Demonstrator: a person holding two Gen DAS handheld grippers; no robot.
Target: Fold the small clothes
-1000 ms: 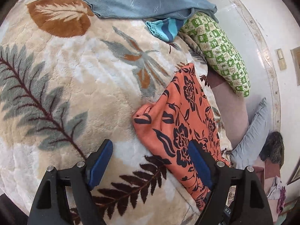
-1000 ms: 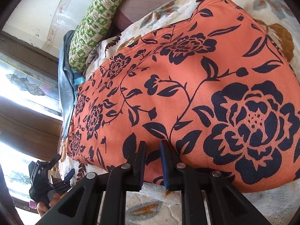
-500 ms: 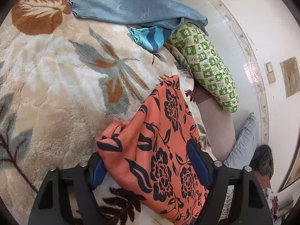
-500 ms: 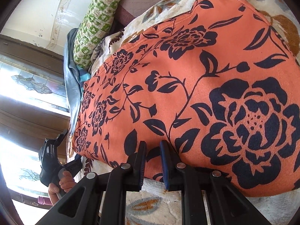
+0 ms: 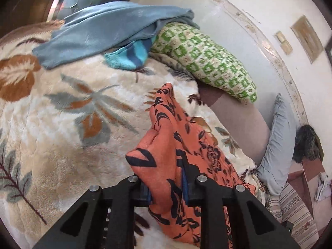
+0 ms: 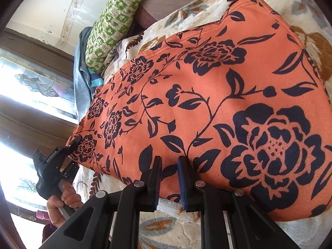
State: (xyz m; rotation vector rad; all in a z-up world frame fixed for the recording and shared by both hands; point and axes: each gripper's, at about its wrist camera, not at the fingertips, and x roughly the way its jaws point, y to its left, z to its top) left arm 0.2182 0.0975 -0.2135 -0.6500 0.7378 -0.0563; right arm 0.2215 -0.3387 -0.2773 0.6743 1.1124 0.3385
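Two grippers: both clamped on one garment, opposite ends.
Left gripper: fingers closed down on a bunched corner of the orange floral garment; blue pads nearly hidden by cloth pinched between them.
Right gripper: fingers drawn in to a narrow gap, gripping the near hem of the orange floral garment; cloth edge sits between the blue pads.
Garment position: on the leaf-print blanket, toward its edge nearest the green checked pillow.
Garment shape, left wrist view: gathered into a ridge, pulled up off the blanket at the gripped corner.
Garment shape, right wrist view: spread broad and mostly flat, far corner held by the left gripper with a hand on its handle.
Blue sweater: at the blanket's far edge, draped partly over the pillow's end.
Striped turquoise piece: under the sweater's edge, touching the pillow.
Grey cushion: off the blanket, against the wall, well apart from the garment.
Window: patterned glass, behind the left gripper.
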